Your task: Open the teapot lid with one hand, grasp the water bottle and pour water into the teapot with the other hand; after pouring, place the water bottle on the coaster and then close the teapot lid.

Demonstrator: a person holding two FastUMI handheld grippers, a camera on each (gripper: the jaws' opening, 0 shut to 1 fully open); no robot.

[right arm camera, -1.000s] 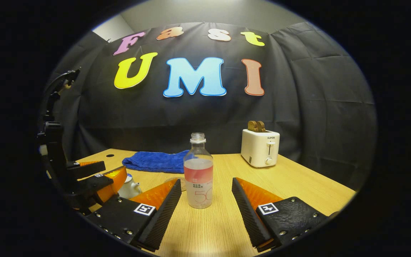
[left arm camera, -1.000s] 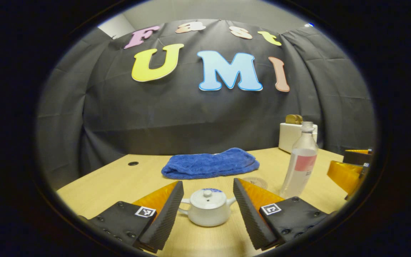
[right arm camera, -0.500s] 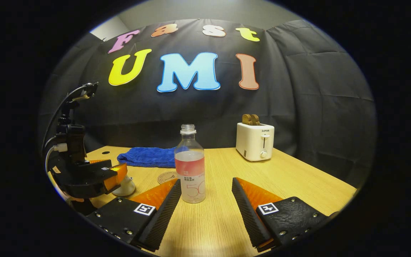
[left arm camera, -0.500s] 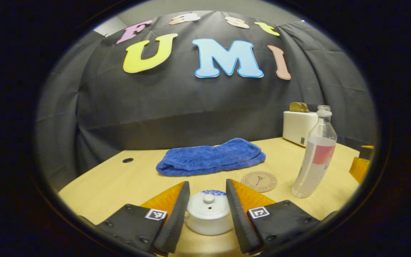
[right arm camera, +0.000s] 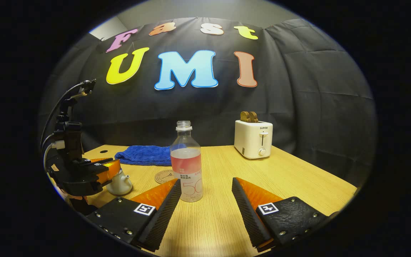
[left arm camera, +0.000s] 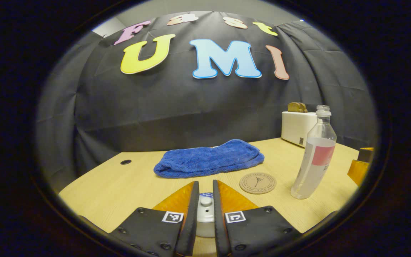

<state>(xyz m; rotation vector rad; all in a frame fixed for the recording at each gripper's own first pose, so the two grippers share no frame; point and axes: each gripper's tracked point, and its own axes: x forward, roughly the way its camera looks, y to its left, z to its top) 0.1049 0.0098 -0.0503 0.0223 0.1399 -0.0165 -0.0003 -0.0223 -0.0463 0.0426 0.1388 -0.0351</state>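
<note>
A small white teapot (left arm camera: 205, 221) sits on the wooden table (left arm camera: 120, 189), mostly hidden by my left gripper (left arm camera: 205, 190), whose fingers press on the lid's knob (left arm camera: 206, 201) from both sides. The right gripper view shows that gripper (right arm camera: 102, 167) over the teapot (right arm camera: 120, 184). An uncapped clear water bottle (right arm camera: 187, 167) with a pink label, partly filled, stands upright just ahead of my right gripper (right arm camera: 205, 189). That gripper is open, its left finger close to the bottle's base. A round coaster (left arm camera: 258, 183) lies between teapot and bottle (left arm camera: 314, 157).
A folded blue towel (left arm camera: 209, 159) lies at the back of the table. A white toaster (right arm camera: 253, 139) with bread in it stands at the back right. A cable hole (left arm camera: 125, 162) is near the table's far left.
My left gripper moved down over the teapot and closed from wide open onto the lid knob. My right gripper drifted slightly, staying open near the bottle.
</note>
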